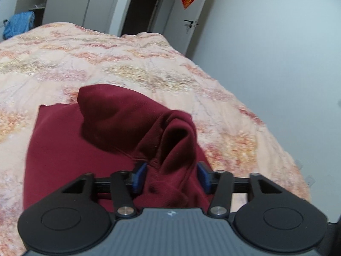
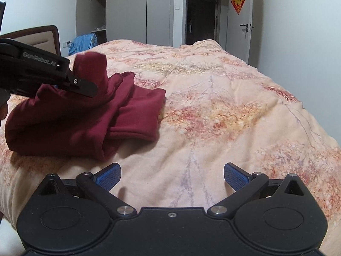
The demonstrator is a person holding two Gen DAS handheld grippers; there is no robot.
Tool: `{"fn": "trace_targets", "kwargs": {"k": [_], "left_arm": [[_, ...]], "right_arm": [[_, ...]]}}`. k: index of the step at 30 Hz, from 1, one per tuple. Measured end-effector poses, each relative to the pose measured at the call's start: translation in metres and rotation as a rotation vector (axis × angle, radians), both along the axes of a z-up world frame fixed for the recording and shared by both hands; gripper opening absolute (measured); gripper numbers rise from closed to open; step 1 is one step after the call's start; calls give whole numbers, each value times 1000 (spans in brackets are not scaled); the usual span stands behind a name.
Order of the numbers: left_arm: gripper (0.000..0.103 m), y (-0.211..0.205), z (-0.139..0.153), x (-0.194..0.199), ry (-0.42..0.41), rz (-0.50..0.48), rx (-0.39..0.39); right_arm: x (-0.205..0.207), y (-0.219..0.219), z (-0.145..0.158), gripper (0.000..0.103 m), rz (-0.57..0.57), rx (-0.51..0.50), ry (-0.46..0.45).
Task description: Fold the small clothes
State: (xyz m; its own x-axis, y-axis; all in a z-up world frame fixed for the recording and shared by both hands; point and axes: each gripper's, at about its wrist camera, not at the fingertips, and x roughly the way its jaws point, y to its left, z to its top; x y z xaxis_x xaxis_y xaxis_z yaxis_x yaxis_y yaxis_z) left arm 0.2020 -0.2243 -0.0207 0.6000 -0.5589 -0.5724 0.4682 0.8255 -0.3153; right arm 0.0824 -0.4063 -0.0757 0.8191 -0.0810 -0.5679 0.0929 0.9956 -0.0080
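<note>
A dark red garment [image 1: 70, 149] lies partly folded on the patterned quilt [image 1: 127, 68], with a raised bunch of cloth at its near edge. My left gripper [image 1: 171, 177] stands open around that bunch; its blue pads [image 1: 139, 177] sit on either side of the fold without squeezing it. In the right wrist view the same garment [image 2: 85, 123] lies at the left, one sleeve folded across it, and the left gripper [image 2: 89, 89] reaches over it from the left. My right gripper [image 2: 172, 177] is wide open over bare quilt [image 2: 213, 117], to the right of the garment, with nothing between its fingers.
The bed's right edge runs close to a white wall [image 1: 277, 74]. Behind the bed are a wardrobe [image 2: 127, 10], a dark doorway [image 2: 200, 17] and a white door [image 2: 245, 27] with a red decoration. Blue cloth [image 2: 83, 42] and a chair back [image 2: 42, 36] stand at the far left.
</note>
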Motion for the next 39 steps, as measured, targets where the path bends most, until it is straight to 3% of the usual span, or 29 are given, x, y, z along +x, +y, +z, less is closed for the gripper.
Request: {"fn": "trace_targets", "kwargs": {"k": [5, 7, 12, 18, 24, 28, 30, 33, 36, 39], "left_arm": [[77, 0, 3, -1, 12, -33, -34], [91, 5, 4, -2, 27, -44, -67], [98, 25, 10, -6, 52, -24, -125], [103, 69, 25, -12, 21, 124, -148], [103, 114, 19, 1, 70, 405, -10], [103, 134, 3, 6, 132, 455, -14], [103, 133, -5, 6, 147, 448, 11], [103, 127, -15, 6, 166, 425, 28], [102, 123, -21, -1, 168, 414, 36], [102, 122, -22, -3, 170, 403, 39]], "right_arm": [[-1, -1, 1, 102, -10, 5, 1], [-1, -2, 0, 102, -17, 12, 1], [2, 2, 0, 102, -10, 6, 0], [11, 8, 14, 102, -12, 15, -57], [36, 16, 53, 102, -11, 15, -209], [62, 25, 81, 103, 41, 65, -287], [80, 35, 87, 103, 75, 81, -270], [114, 53, 84, 103, 109, 80, -166], [140, 67, 71, 102, 72, 14, -32], [142, 69, 55, 102, 9, -44, 13]]}}
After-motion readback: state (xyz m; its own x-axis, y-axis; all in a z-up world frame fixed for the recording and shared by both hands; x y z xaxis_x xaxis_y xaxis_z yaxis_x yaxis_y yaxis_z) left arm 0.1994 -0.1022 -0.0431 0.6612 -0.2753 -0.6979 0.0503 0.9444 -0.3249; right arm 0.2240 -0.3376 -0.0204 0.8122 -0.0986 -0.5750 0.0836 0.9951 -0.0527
